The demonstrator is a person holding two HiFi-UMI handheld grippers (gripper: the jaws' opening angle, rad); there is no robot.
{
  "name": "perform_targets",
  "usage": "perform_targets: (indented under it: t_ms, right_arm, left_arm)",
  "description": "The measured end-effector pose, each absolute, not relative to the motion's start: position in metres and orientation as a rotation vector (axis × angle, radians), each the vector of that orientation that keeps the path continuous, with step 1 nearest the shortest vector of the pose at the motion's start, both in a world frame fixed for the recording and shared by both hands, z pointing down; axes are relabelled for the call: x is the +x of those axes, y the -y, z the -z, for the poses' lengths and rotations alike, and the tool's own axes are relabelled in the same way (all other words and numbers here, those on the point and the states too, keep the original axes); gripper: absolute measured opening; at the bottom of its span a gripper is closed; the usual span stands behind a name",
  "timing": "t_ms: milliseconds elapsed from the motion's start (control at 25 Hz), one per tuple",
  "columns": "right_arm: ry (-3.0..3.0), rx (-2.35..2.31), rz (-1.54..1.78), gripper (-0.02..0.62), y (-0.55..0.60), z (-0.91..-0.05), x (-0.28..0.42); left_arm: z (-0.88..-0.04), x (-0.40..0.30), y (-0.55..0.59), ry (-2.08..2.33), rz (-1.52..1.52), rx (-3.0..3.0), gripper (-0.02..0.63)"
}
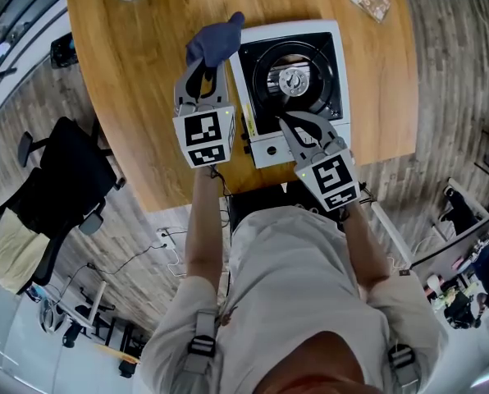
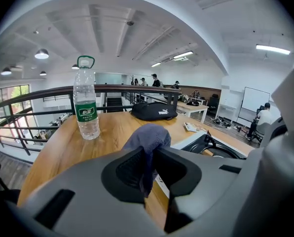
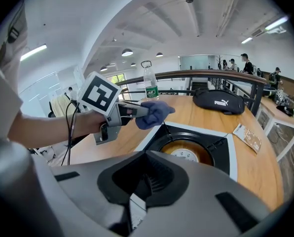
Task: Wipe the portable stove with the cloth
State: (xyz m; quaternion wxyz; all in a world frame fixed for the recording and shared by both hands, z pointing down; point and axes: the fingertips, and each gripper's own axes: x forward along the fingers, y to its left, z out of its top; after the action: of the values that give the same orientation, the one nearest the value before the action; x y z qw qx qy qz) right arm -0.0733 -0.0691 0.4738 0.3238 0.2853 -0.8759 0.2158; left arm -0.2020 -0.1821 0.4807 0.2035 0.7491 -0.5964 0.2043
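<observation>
Left claw (image 1: 205, 66) clenched on cloth (image 1: 216, 41), beside portable stove (image 1: 340, 64), right claw (image 1: 284, 120) closed empty over its front

Round wood table (image 1: 138, 97), grey plank floor (image 1: 441, 80), black office chair (image 1: 64, 187); dark railing (image 2: 38, 95), white ceiling (image 2: 137, 28), round lamps (image 2: 41, 54).

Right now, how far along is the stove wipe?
Done: the cloth is picked up, clamped in the left gripper. In hand: it's held by the left rear corner of the portable stove, apparently just off it. Left: seemingly all the wiping. The right gripper is shut and empty over the stove's front panel.
</observation>
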Motion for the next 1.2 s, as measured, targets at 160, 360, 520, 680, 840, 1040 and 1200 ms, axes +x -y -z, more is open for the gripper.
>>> perform_targets:
  t_ms: [160, 360, 520, 680, 840, 1040, 1200]
  right_arm:
    - [2.292, 0.750, -0.578, 0.020, 0.074, -0.475, -0.074]
    - [2.284, 0.752, -0.592, 0.020, 0.079, -0.477, -0.074]
    - [2.279, 0.750, -0.596, 0.020, 0.083, -0.481, -0.073]
    - [2.278, 0.746, -0.602, 0.020, 0.083, -0.483, -0.074]
    - [2.280, 0.746, -0.601, 0.020, 0.082, -0.482, -0.074]
    - [2.280, 0.755, -0.599, 0.020, 0.080, -0.481, -0.071]
    - [2.278, 0.762, -0.598, 0.020, 0.077, -0.481, -0.069]
  left_arm:
    - [-0.487, -0.203, 0.199, 1.694, -0.600, 2.102, 0.078]
    - [-0.507, -0.196, 0.204, 1.637, -0.635, 2.095, 0.078]
    - [-0.518, -0.193, 0.206, 1.602, -0.658, 2.096, 0.078]
    - [-0.522, -0.193, 0.204, 1.567, -0.678, 2.105, 0.078]
    - [-0.523, -0.190, 0.198, 1.540, -0.707, 2.116, 0.078]
    - [-0.523, -0.184, 0.192, 1.518, -0.727, 2.127, 0.078]
    - [-0.525, -0.180, 0.185, 1.505, -0.727, 2.131, 0.078]
